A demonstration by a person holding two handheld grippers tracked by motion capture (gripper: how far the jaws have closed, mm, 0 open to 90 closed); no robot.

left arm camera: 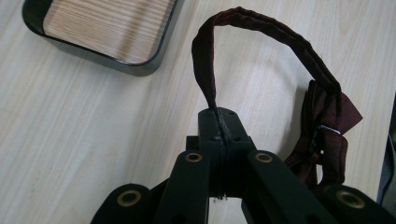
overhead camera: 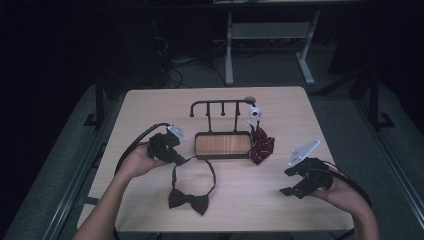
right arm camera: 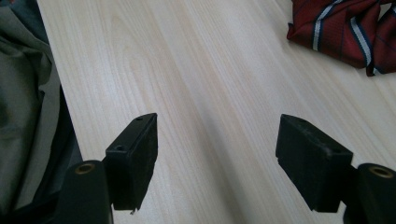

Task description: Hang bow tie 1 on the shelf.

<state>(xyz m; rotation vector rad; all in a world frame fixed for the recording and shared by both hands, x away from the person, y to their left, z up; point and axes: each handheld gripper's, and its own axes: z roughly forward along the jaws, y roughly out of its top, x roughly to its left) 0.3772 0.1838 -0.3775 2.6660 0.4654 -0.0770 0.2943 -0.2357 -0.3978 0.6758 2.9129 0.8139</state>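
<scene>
My left gripper is pinched tight on the thin strap of the dark bow tie. The strap loops up just ahead of its jaws, and the bow hangs below, resting on the table. The tie looks soft, floppy and light, so I think it will swing and sag. The strap is the best place to hold. My right gripper is wide open with nothing in it, above bare wood, the striped tie far ahead.
</scene>
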